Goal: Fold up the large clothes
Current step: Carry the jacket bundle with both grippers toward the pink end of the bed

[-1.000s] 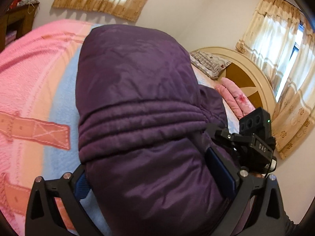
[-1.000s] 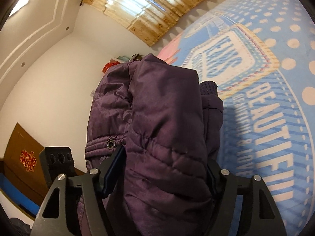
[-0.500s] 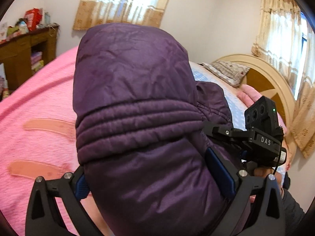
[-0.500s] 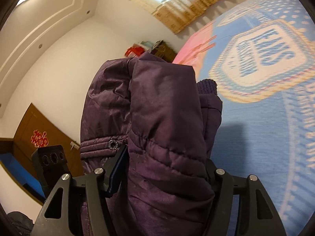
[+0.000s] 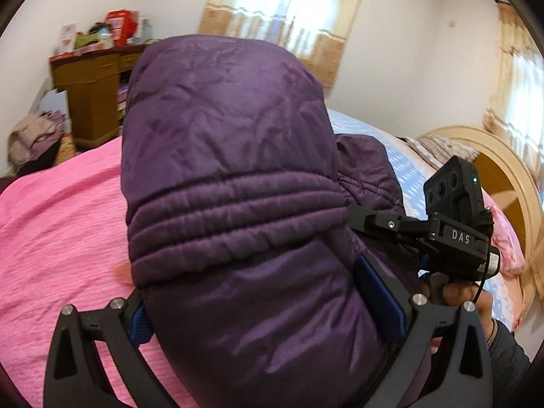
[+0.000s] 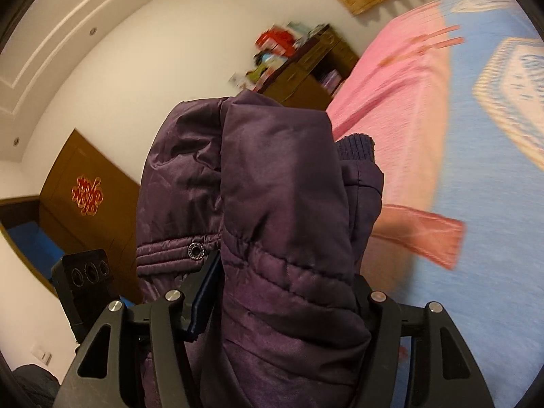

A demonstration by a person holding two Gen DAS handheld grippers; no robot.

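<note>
A folded bundle of a purple padded jacket point(image 5: 231, 142) fills the left wrist view, held up above the pink and blue bedspread point(image 5: 61, 224). My left gripper point(image 5: 261, 306) is shut on it, its blue pads pressing into both sides. In the right wrist view the same jacket point(image 6: 282, 176) shows a snap button and a ribbed cuff. My right gripper point(image 6: 285, 292) is shut on that thick folded end, over the bedspread point(image 6: 401, 108). Its body point(image 5: 455, 234) shows at the jacket's right side, held by a hand point(image 5: 455, 292).
A wooden cabinet point(image 5: 91, 102) with clutter on top stands beyond the foot of the bed. A curved headboard point(image 5: 503, 156) and pillows point(image 5: 442, 146) lie to the right. A brown door with a red ornament point(image 6: 86, 197) is on the left wall.
Both grippers have carried the jacket sideways and slightly up while turning. The cabinet has come into both views and the blue printed part of the bedspread has slid away.
</note>
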